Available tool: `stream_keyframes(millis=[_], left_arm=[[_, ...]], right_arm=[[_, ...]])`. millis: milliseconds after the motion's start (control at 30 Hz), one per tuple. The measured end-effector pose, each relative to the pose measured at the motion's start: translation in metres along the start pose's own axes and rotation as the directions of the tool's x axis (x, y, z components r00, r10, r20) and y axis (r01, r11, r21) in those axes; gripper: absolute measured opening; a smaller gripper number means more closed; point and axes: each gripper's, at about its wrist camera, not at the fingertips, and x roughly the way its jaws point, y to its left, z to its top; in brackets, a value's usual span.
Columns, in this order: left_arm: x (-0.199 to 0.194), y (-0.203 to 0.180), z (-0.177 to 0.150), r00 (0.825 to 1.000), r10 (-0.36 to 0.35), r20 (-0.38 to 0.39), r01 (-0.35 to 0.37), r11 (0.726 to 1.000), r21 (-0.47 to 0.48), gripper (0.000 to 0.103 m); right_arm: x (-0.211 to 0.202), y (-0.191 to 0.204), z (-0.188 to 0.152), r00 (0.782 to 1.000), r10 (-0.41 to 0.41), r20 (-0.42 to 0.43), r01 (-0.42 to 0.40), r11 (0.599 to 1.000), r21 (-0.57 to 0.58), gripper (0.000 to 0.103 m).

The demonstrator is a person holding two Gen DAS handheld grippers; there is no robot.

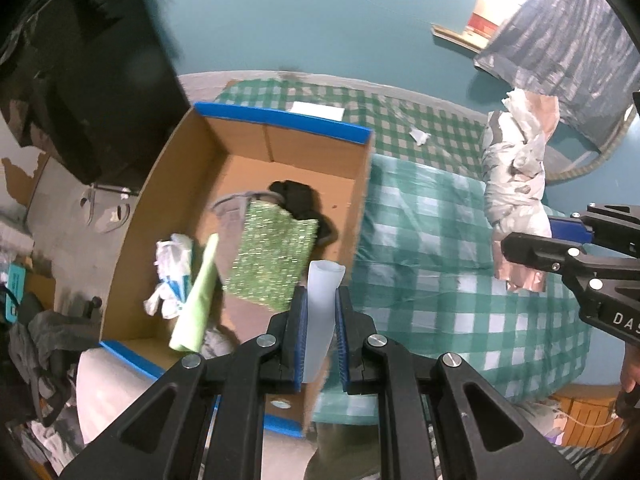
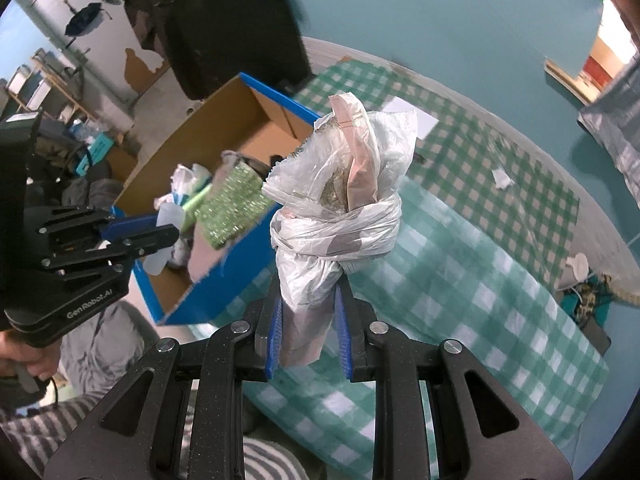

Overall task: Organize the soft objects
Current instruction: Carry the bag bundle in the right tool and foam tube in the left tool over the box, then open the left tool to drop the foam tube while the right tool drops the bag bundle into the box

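My left gripper [image 1: 321, 300] is shut on a pale blue soft sheet [image 1: 320, 312] held at the near right corner of the open cardboard box [image 1: 280, 148]. The box holds a glittery green pad [image 1: 274, 256], a light green cloth [image 1: 198, 300], a black item [image 1: 298, 198] and crumpled white plastic [image 1: 172, 276]. My right gripper [image 2: 308, 304] is shut on a knotted white plastic bag bundle [image 2: 340, 208], held upright above the checked cloth, right of the box [image 2: 224, 136]. The bundle also shows in the left wrist view [image 1: 514, 176].
A green-and-white checked cloth [image 1: 440, 248] covers the surface right of the box. A small white scrap [image 1: 418, 136] and a white card [image 1: 318, 111] lie on it farther back. A black bulky object [image 1: 80, 80] stands left of the box. The wall behind is teal.
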Motion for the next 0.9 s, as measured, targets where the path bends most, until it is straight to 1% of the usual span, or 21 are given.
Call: stream_keyframes(millis=[233, 467, 733, 833, 900], left_arm=[[0.001, 0.035, 0.002, 1.0, 0.017, -0.007, -0.017, 0.999, -0.047, 0.013], [0.002, 0.063, 0.002, 0.999, 0.035, -0.012, -0.035, 0.997, -0.07, 0.013], [0.011, 0.093, 0.0, 0.998, 0.051, -0.031, -0.054, 0.995, -0.083, 0.013], [0.017, 0.103, -0.001, 0.998, 0.046, -0.041, -0.05, 0.994, -0.095, 0.016], [0.02, 0.108, -0.001, 0.998, 0.049, -0.047, -0.054, 0.994, -0.094, 0.02]], right_arm=[[0.011, 0.028, 0.022, 1.0, 0.028, 0.006, -0.028, 0.999, -0.035, 0.021], [0.03, 0.056, 0.043, 0.998, 0.056, -0.006, -0.056, 0.997, -0.059, 0.022], [0.052, 0.083, 0.059, 0.998, 0.057, -0.03, -0.059, 0.996, -0.069, 0.022], [0.06, 0.089, 0.063, 0.998, 0.055, -0.042, -0.058, 0.996, -0.07, 0.022], [0.065, 0.093, 0.066, 0.997, 0.049, -0.052, -0.053, 0.996, -0.071, 0.022]])
